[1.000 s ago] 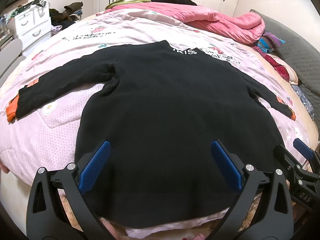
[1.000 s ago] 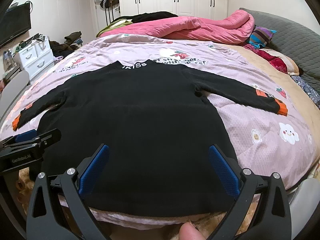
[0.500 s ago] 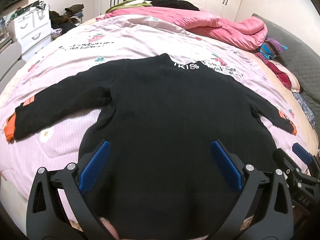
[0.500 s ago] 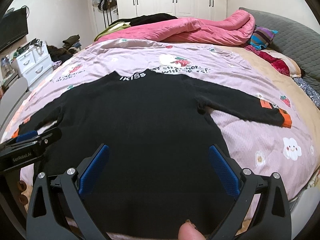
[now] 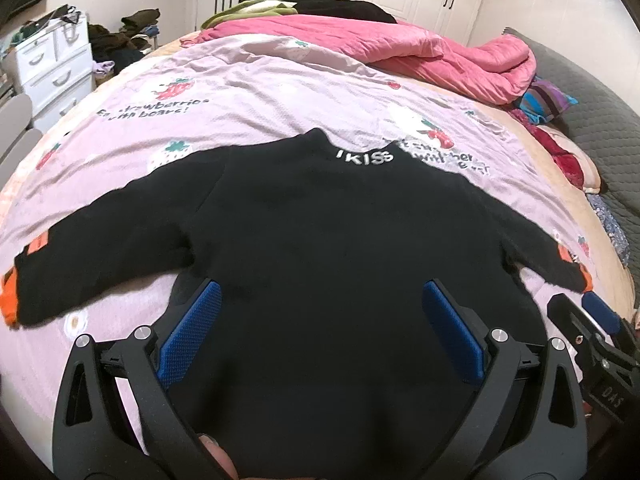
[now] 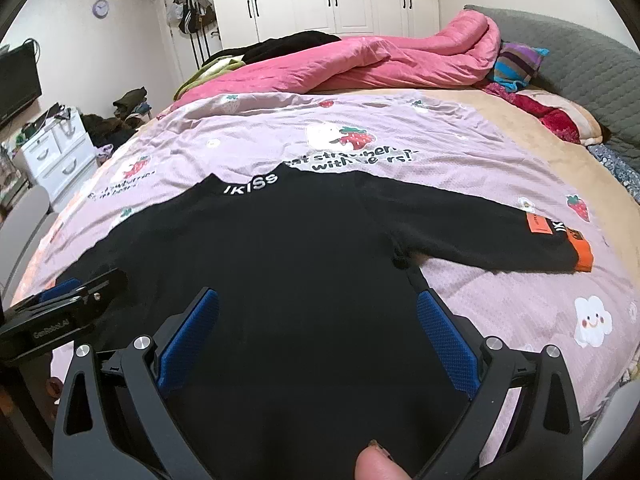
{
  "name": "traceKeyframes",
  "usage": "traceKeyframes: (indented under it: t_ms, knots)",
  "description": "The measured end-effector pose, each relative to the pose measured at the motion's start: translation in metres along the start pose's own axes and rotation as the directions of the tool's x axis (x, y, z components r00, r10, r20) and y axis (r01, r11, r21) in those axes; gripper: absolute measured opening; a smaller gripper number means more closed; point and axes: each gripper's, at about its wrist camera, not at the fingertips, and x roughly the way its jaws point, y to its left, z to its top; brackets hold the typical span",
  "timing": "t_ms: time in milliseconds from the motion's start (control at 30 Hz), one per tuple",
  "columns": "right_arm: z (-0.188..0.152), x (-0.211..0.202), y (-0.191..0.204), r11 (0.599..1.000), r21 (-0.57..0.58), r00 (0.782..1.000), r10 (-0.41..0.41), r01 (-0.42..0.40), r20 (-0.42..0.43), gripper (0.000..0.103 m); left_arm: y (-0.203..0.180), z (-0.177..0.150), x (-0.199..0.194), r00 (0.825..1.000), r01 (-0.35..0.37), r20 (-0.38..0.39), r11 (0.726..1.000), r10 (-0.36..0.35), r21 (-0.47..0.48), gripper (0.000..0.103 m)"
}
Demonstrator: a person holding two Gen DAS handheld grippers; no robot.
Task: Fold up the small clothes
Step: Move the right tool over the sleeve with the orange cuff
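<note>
Both the left tongs [image 5: 320, 340] and right tongs [image 6: 318, 338] stand wide open, holding nothing, above the flat black sweater [image 5: 320, 260]. Folding has not started; I think next each tongs must close on a hem corner.

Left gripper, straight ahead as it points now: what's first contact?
Most likely the black top: the open left gripper points across its body, toward the collar. Height above the fabric is unclear, so it might skim before touching.
</note>
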Motion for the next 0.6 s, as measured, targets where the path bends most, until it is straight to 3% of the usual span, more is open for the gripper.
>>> traceKeyframes:
  t_ms: [267, 600]
  knots:
    - [0.034, 0.02, -0.017, 0.999, 0.027, 0.999, -0.035, 0.035, 0.001, 0.099, -0.016, 0.036, 0.016, 0.999, 0.043, -0.007, 0.999, -0.043, 0.004, 0.095]
    - [0.069, 0.049, -0.05, 0.993, 0.093, 0.997, -0.078, 0.077, 0.0, 0.099, -0.032, 0.068, 0.048, 0.999, 0.033, -0.019, 0.999, -0.032, 0.025, 0.095]
